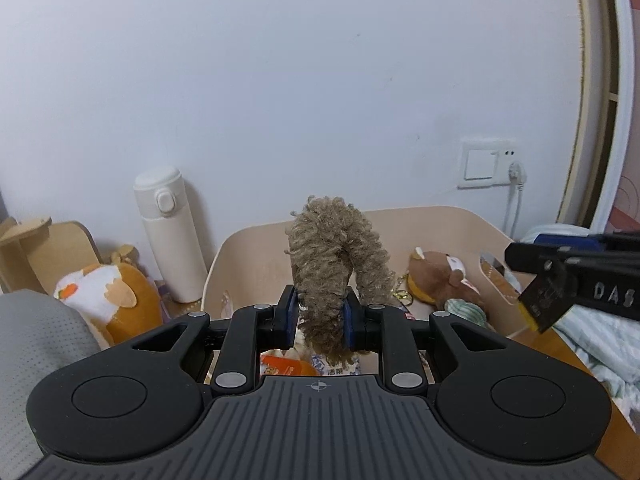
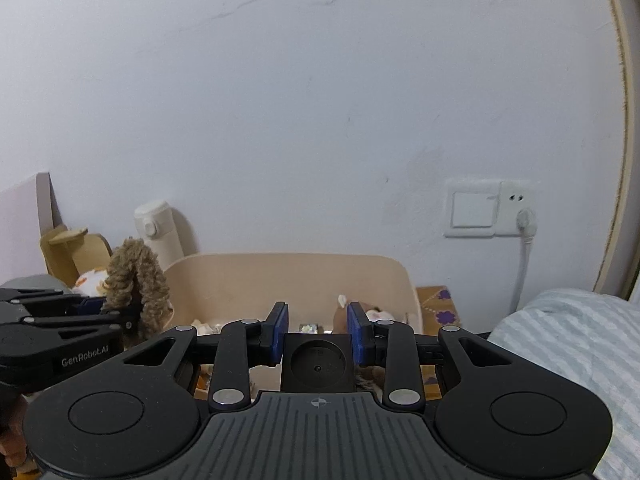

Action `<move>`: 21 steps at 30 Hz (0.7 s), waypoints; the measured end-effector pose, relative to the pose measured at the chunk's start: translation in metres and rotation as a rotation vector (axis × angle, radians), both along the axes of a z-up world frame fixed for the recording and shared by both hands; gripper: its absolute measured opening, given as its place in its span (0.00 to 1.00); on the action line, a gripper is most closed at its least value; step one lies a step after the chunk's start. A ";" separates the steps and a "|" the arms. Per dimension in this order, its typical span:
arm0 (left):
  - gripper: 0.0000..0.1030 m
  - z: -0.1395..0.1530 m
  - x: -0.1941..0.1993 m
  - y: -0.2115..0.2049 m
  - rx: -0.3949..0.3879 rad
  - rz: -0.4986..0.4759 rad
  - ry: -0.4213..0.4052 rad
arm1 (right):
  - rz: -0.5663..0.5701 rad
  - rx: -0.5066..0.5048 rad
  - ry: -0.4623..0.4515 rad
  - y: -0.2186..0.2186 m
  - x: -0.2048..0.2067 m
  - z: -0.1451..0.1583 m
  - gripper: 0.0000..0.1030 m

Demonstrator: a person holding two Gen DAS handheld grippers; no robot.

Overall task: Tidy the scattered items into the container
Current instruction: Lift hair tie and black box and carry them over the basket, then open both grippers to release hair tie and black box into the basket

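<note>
**Curly plush toy held over the bin**

The curly plush toy (image 1: 336, 276), a tan, woolly loop, is pinched between the blue pads of the left gripper (image 1: 319, 318), whose jaws are closed tight on its lower part, so that its arch stands up above the fingers. It hangs over the near edge of the beige container (image 1: 256, 240), which sits against the white wall. Inside the bin lie a brown bear plush (image 1: 444, 276) toward the right side, with a gold keychain (image 1: 404, 294) just beside it, and a striped teal bundle (image 1: 466, 308) in front of it.

The right gripper (image 2: 318, 336) is closed on a flat black square box (image 2: 318, 364) with a round recess, held in front of the container's near side. From the left wrist view this box shows at the right edge.

Left of the bin stand a white thermos (image 1: 170, 232) and an orange and white plush (image 1: 108, 292). A wall switch (image 1: 486, 164) is mounted to the right.
</note>
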State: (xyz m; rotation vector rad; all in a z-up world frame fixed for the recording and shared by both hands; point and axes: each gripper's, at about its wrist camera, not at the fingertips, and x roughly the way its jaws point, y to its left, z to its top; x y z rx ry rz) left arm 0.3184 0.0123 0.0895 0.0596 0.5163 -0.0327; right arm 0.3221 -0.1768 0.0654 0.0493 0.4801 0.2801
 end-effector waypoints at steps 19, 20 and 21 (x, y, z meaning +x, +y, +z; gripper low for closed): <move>0.22 -0.042 0.064 0.012 -0.058 0.103 0.196 | -0.007 -0.071 0.098 0.025 0.052 -0.039 0.28; 0.22 -0.044 0.065 0.012 -0.057 0.103 0.203 | -0.006 -0.074 0.106 0.025 0.054 -0.041 0.28; 0.22 -0.045 0.066 0.011 -0.053 0.104 0.208 | -0.006 -0.076 0.112 0.026 0.055 -0.043 0.28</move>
